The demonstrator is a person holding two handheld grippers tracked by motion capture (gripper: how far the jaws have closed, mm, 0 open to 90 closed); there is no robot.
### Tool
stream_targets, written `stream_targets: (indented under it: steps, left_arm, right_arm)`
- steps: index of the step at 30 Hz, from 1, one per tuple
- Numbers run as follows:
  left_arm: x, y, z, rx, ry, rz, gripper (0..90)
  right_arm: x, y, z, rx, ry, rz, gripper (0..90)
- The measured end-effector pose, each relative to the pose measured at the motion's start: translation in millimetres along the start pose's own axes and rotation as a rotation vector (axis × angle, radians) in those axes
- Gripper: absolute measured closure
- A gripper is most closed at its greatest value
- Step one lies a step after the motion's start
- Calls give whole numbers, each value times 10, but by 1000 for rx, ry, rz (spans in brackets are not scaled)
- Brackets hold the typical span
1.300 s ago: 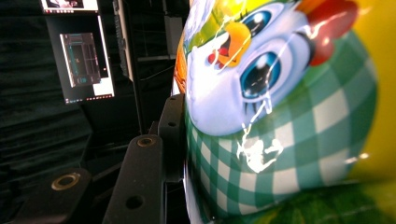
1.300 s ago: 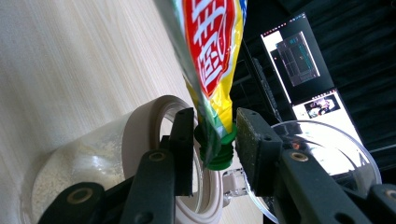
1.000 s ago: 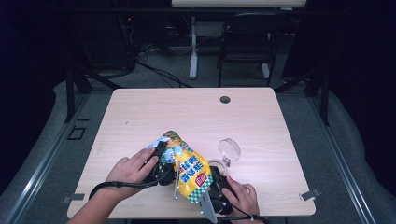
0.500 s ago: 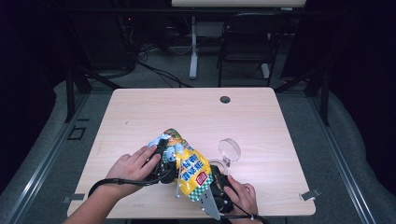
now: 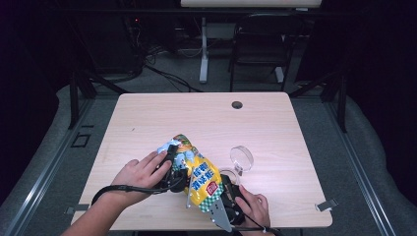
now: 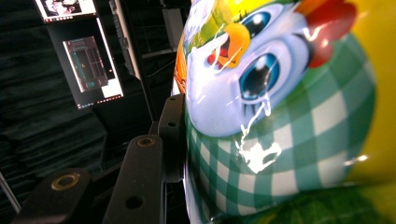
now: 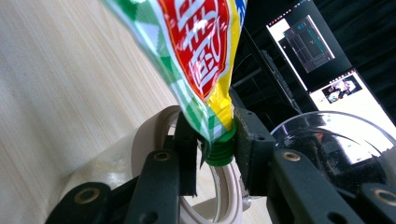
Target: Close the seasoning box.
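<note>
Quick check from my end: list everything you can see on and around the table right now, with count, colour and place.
table: one, light wood, centre.
pouch: one, yellow with green check and a cartoon chick, held above the table's near edge.
pouch cap: one, green, between the right gripper's jaws.
clear bowl: one, transparent, right of the pouch.
tape roll: one, cream, under the spout.
hole: one, dark, far edge.
chair: one, black, beyond the table.
left gripper: black, on the pouch body.
right gripper: black, at the cap.
</note>
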State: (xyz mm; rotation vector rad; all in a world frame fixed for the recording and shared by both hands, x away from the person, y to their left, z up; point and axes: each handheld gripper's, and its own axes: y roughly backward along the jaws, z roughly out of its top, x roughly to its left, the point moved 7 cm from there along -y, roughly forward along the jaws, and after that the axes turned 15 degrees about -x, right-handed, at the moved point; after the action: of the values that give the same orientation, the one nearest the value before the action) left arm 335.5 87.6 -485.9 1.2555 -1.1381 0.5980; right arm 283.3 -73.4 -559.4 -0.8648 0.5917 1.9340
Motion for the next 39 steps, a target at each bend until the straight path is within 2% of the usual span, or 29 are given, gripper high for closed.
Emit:
stream_targets:
  steps: [3,8,11,15,22,29,30,33,34,39]
  left_arm:
    - [8,-3,7,2,-8,-6,647]
    - [20,-5,14,4,-16,-9,647]
    - [30,-4,18,6,-23,-11,647]
    - [40,-5,24,6,-29,-12,647]
    - [49,-8,34,10,-37,-19,646]
    - [62,-17,46,7,-36,-18,646]
    - [71,-16,50,9,-46,-19,646]
    - [78,-15,56,10,-48,-17,646]
    - [81,-14,57,11,-49,-18,646]
    - [91,-15,70,8,-52,-16,646]
  right_arm:
    - [-9,10,-4,15,7,1,715]
    - [2,-4,-3,1,-18,2,715]
    - [-8,7,-5,15,-10,1,715]
    - [-4,-3,-6,3,-32,2,715]
    - [-18,9,-16,17,-40,4,715]
    - [-28,-2,-23,5,-90,7,714]
    - [-40,11,-27,24,-82,11,714]
    - [-45,12,-30,22,-92,10,714]
    - [-40,1,-29,9,-109,8,714]
    - [-53,12,-32,21,-118,6,714]
